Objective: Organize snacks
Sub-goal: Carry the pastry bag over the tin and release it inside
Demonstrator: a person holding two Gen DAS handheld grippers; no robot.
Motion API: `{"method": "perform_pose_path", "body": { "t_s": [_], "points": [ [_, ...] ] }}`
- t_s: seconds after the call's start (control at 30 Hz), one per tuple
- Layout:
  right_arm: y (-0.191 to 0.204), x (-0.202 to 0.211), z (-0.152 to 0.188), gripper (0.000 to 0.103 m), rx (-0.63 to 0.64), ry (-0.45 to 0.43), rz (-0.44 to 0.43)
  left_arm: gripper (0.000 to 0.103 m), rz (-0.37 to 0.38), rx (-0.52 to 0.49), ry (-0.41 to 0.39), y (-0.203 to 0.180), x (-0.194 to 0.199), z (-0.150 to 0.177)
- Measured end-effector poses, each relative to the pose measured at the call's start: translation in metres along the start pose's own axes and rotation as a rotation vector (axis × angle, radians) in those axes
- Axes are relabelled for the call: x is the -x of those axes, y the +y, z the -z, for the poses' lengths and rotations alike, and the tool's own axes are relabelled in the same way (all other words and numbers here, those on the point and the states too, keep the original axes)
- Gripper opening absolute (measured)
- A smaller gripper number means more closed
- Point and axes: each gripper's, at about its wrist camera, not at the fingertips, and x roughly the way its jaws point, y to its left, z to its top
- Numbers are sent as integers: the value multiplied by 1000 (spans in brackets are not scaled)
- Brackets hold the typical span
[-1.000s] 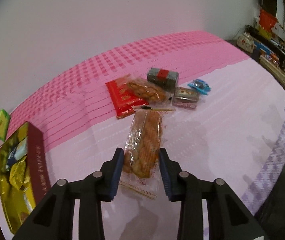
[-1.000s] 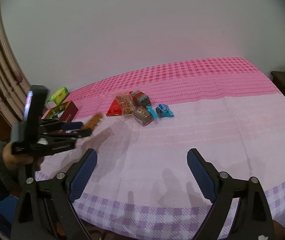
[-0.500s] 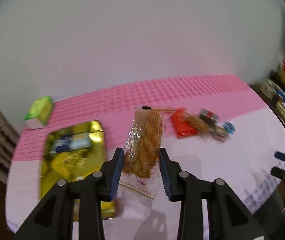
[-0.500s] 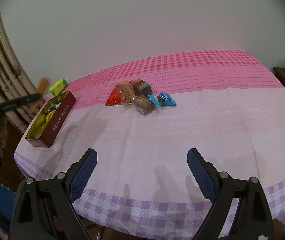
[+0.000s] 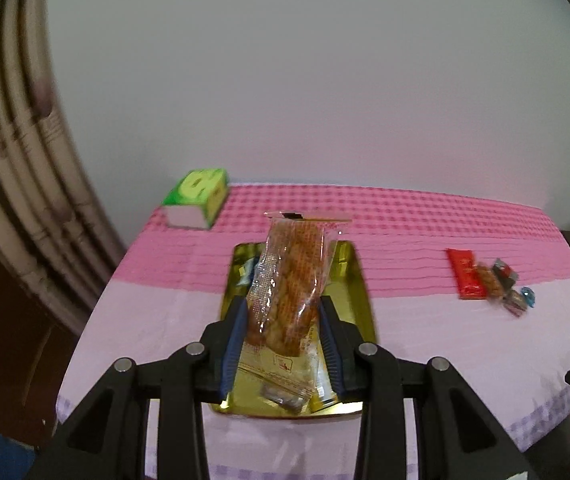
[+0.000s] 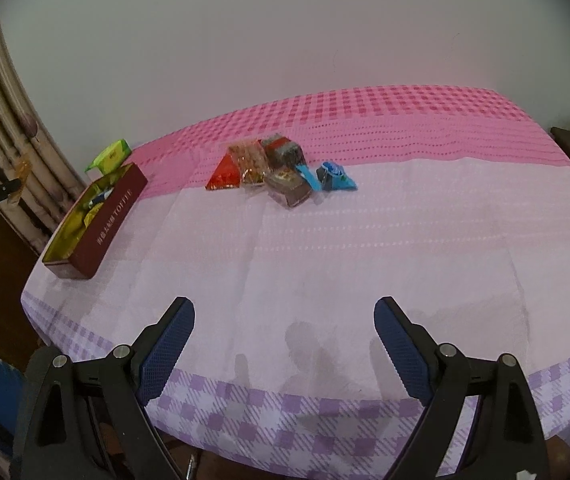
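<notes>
the left gripper point(image 5: 281, 344) has its fingers clamped on the lower part of a snack pack point(image 5: 291, 292), a long clear wrapper with a golden-brown twisted pastry inside and a printed flap hanging below the pads. the pack's long axis runs straight out along the fingers, away from the camera and tilted up. it hangs directly over the tin point(image 5: 359, 280), an open rectangular box with a gold lining and dark red sides, which sits near the left end of the counter point(image 5: 445, 344). a few wrapped sweets already lie inside it. the tin's long axis lines up roughly with the pack's, so the coming move looks like a plain lowering and release, with little or no turning needed.

the right gripper point(image 6: 285, 344) hovers low over the near edge of the counter, fingers wide apart and holding nothing. the loose pile point(image 6: 277, 168) of remaining snacks, a red packet, a clear bag, dark blocks and a blue sweet, lies well ahead of it toward the far side, and is nearer to this hand than to the left. a green box point(image 5: 197, 196) stands beyond the tin by the wall.
</notes>
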Motion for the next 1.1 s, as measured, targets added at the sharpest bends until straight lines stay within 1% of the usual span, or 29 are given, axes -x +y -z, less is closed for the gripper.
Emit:
{"method": "perform_pose_path", "body": {
  "t_s": [0.13, 0.3, 0.4, 0.7, 0.87, 1.1],
  "points": [
    [1, -4, 4, 90, 6, 18, 7, 36, -10, 28, 12, 16, -3, 9],
    [2, -6, 4, 90, 10, 27, 8, 36, -13, 33, 25, 21, -8, 14],
    [2, -7, 5, 90, 9, 29, 7, 36, -16, 38, 41, 20, -15, 16],
    [1, -7, 4, 90, 3, 30, 3, 36, -37, 31, 127, 4, -55, 33],
    [1, -6, 5, 90, 4, 34, -3, 36, -52, 24, 154, -2, -69, 38],
    [2, -8, 5, 90, 3, 42, -4, 36, -108, 7, 202, -5, -96, 42]
  ]
}}
